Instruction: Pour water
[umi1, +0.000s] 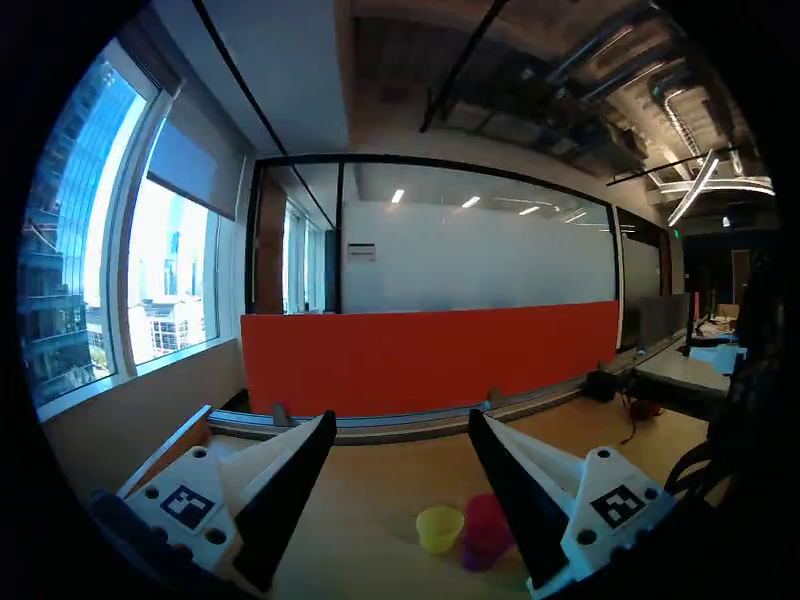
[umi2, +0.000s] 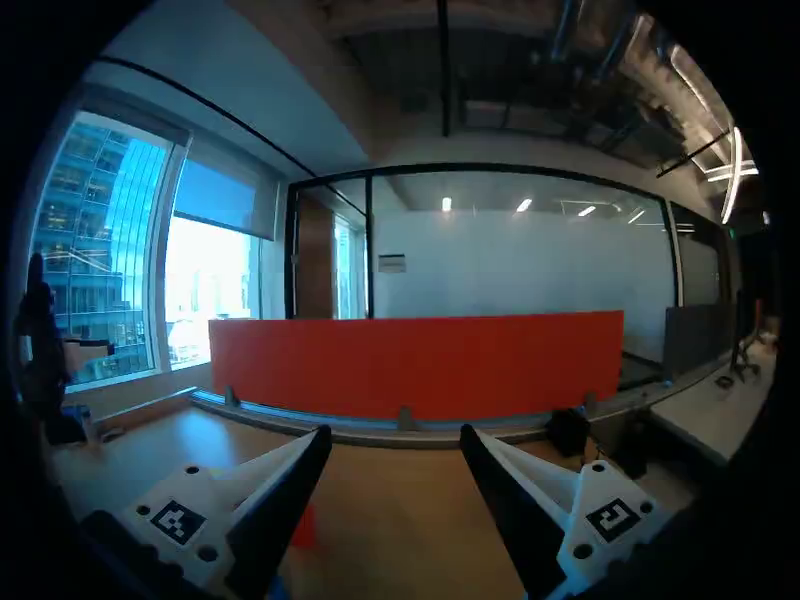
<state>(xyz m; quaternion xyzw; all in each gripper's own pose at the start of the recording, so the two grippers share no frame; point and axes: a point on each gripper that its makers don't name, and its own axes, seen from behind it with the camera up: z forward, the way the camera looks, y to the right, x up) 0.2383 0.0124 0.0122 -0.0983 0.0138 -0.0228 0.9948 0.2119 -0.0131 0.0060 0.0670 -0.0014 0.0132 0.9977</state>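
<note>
We see the left gripper (umi1: 400, 414) above the wooden counter (umi1: 370, 520), its fingers wide apart and holding nothing. A yellow cup (umi1: 439, 528) and a pink cup (umi1: 487, 530) stand side by side on the counter below. The right gripper (umi2: 394, 430) is wide and empty too, with a small red thing (umi2: 305, 527), maybe a cup, near one finger.

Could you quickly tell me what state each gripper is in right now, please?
Left gripper: jaws open, holding nothing.
Right gripper: jaws open, holding nothing.
</note>
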